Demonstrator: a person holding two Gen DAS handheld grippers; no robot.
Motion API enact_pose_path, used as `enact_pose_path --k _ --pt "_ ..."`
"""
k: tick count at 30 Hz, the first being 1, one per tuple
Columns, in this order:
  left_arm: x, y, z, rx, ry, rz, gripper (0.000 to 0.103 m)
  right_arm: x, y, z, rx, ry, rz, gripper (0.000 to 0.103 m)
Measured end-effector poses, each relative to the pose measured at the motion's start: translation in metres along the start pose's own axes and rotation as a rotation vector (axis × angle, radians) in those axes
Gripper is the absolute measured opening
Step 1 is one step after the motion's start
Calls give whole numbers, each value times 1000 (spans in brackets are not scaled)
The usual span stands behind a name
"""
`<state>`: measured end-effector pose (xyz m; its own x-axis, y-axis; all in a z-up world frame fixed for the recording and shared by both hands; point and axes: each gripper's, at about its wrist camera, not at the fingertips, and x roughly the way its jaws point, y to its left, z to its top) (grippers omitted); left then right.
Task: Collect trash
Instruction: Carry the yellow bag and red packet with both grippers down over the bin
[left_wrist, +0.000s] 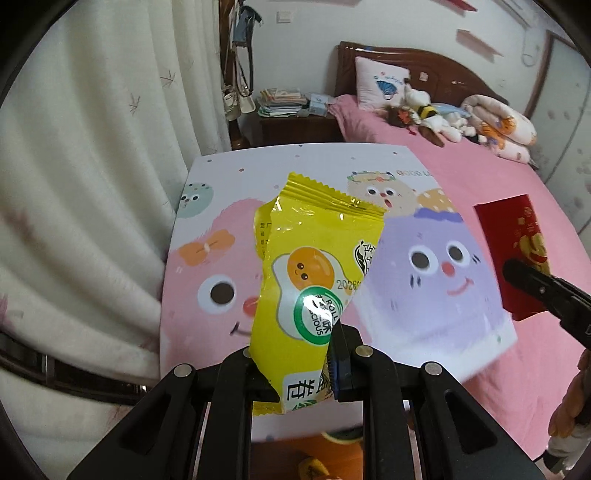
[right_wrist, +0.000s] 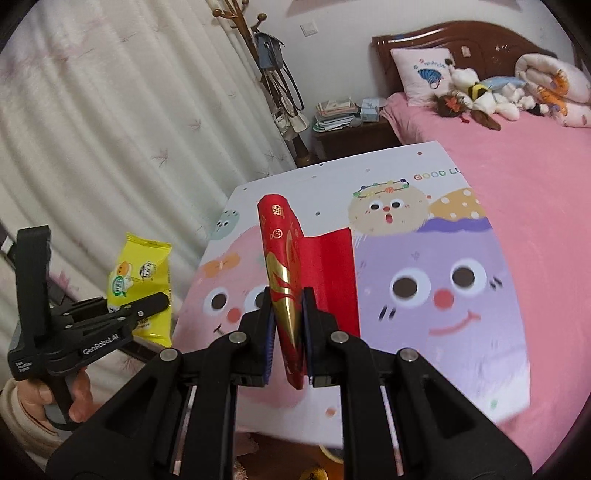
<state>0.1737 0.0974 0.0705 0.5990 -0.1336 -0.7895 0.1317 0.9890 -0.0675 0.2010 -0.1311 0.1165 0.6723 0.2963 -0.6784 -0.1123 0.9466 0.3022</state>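
My left gripper (left_wrist: 295, 354) is shut on a yellow snack wrapper (left_wrist: 314, 266) with an egg picture and holds it upright above the cartoon-printed board (left_wrist: 424, 280). The wrapper also shows in the right wrist view (right_wrist: 142, 273), left of the board. My right gripper (right_wrist: 288, 306) is shut on a red and gold envelope (right_wrist: 284, 266), held on edge over the board (right_wrist: 443, 314). The envelope also shows at the right in the left wrist view (left_wrist: 517, 251).
The board lies on a bed with a pink sheet (left_wrist: 480, 166). Plush toys (left_wrist: 436, 118) and a pillow (left_wrist: 380, 81) sit by the headboard. A nightstand with books (left_wrist: 284, 107) and a coat rack (right_wrist: 273, 81) stand beside white curtains (left_wrist: 92, 166).
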Motion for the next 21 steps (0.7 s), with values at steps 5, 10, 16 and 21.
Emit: enact_pose_path --k 5,10,16,21 --pt "-23 12 -54 38 0 -25 17 -25 37 -54 5 34 -17 10" --pt "-19 1 -100 60 87 -63 17 -38 58 -102 -7 106 -46 10" --pt "-2 -19 -156 66 196 -71 17 -34 54 -149 5 209 -65 11" --pt "47 -36 -217 57 299 -64 17 1 24 -199 58 330 -63 11"
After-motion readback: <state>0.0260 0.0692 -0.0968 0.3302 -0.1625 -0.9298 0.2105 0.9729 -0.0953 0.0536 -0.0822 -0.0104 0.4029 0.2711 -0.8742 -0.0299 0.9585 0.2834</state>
